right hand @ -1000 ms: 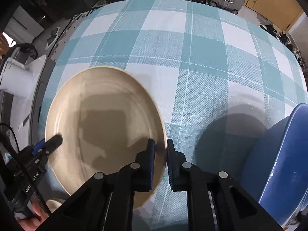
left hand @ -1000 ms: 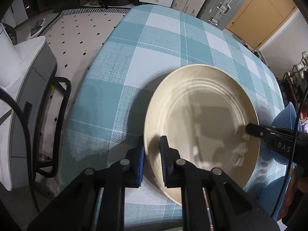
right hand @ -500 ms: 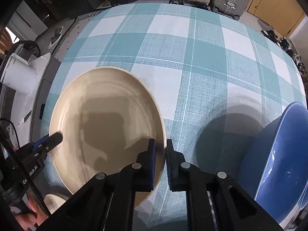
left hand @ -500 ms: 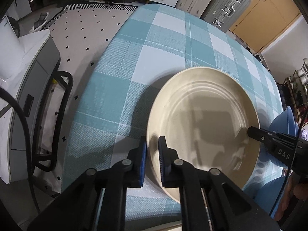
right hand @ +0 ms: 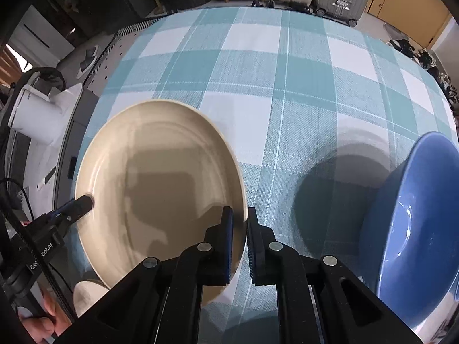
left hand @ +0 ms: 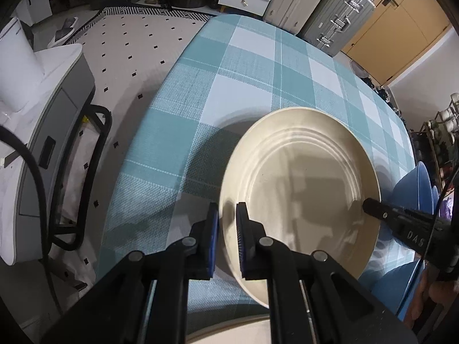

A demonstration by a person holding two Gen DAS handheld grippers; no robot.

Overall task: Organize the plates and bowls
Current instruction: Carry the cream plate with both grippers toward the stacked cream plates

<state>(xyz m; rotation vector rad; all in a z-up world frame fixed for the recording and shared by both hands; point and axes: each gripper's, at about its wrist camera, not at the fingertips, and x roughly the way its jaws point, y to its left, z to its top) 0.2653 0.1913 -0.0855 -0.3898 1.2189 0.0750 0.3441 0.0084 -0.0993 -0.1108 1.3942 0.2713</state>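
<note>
**plate_stacker:** ok so where are we in this one? Looks like both hand-held grippers are working the same dish.

**umi_lurker:** Yep. The left hand-held gripper (left hand: 227,220) is clamping down on the near-left rim of the beige plate (left hand: 301,189), one pad under the edge and one on top, jaws nearly closed on it. The right hand-held gripper (right hand: 239,226) is doing the same on the opposite rim of that plate (right hand: 155,189). So it's a two-handed pinch, both pointing steeply down.

**plate_stacker:** Is the plate sitting on the table (left hand: 229,86) or already up?

**umi_lurker:** Judging by the wide shadow on the checked cloth, I'd say it's hanging just above the table, left part of it, but I can't be sure. I'm reading this as the carry step for the plate.

**plate_stacker:** Where's it going then?

**umi_lurker:** My guess: there's another pale rim (left hand: 229,328) peeking out at the bottom edge of the left view, under the gripper, maybe a stack spot. The blue bowl (right hand: 413,218) is sitting off to the right, apart from the plate, with more blue dishes behind it in the left view.

**plate_stacker:** So next move needs what?

**umi_lurker:** Keeping both hands level and moving together, since a thin rim pinch is going to slip if one side is twisting or lagging.
</note>
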